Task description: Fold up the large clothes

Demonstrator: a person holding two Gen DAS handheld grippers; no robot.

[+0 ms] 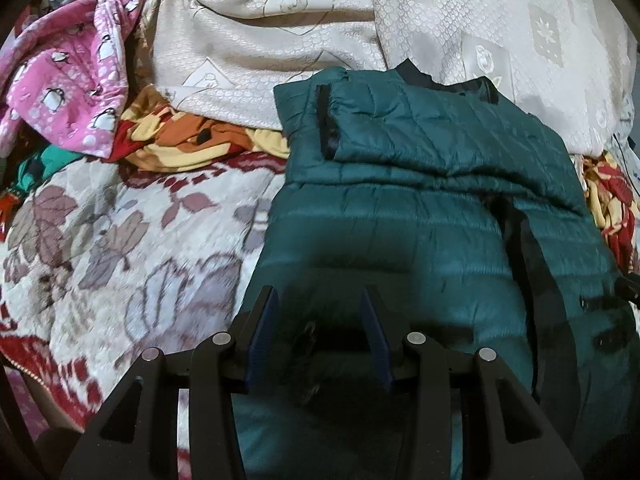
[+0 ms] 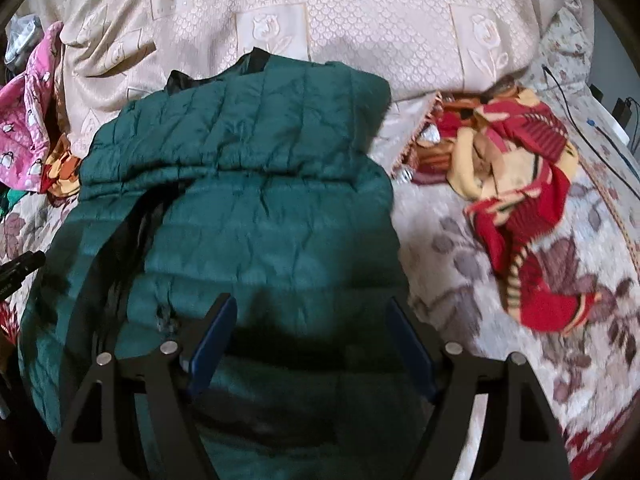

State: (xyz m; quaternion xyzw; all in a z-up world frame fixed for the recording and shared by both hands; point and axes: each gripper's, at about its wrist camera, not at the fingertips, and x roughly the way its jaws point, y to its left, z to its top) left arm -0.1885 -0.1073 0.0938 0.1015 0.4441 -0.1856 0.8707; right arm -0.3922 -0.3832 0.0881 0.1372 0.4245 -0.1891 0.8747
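A dark green quilted jacket (image 1: 420, 208) lies on the bed, its sleeves folded across the body and a black collar at the far end. It also shows in the right wrist view (image 2: 248, 200). My left gripper (image 1: 320, 300) is open, just above the jacket's near left part, holding nothing. My right gripper (image 2: 312, 308) is open wide above the jacket's near right part, empty. The tip of the right gripper shows at the left view's right edge (image 1: 630, 286). The left gripper shows at the right view's left edge (image 2: 20, 268).
The bed has a floral blanket (image 1: 120, 248) and a cream patterned cover (image 2: 360, 32) at the back. Pink penguin-print clothing (image 1: 68, 80) lies far left. A red and yellow garment (image 2: 528, 200) lies right of the jacket. Cables (image 2: 592, 120) run along the right edge.
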